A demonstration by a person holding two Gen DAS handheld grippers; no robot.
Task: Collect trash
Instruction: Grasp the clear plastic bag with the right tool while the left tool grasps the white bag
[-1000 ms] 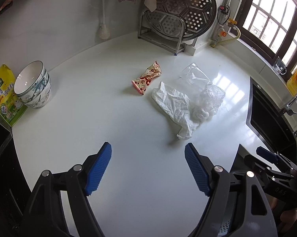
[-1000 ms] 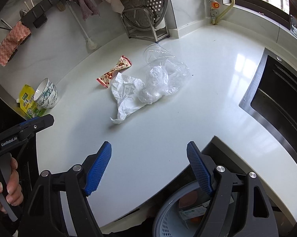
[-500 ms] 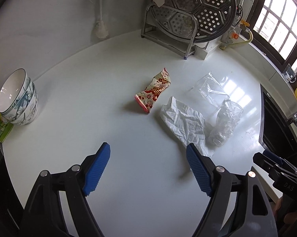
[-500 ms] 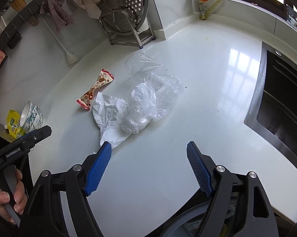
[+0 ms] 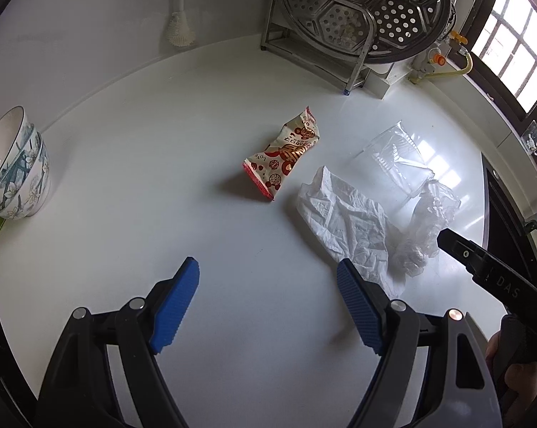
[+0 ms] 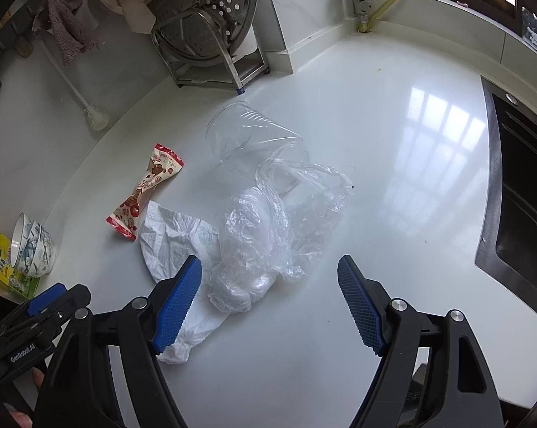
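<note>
Approach phase: both grippers empty over the trash cluster on the white counter [image 5: 125, 178].

Left gripper [image 5: 268, 306] has jaws wide, aimed toward the snack wrapper [image 5: 284, 153]. Right gripper [image 6: 268, 297] is also wide, straddling the near edge of the clear plastic bag [image 6: 268, 228], which overlaps the crumpled tissue [image 6: 172, 239] and touches the tipped clear cup [image 6: 247, 135]. The wide spread probably suits bulky, soft film.

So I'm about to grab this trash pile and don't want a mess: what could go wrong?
The clear plastic bag overlaps the crumpled white paper, so the open right hand-held gripper may lift both or drop one. The clear plastic cup lies on its side against the bag and could roll away.
</note>
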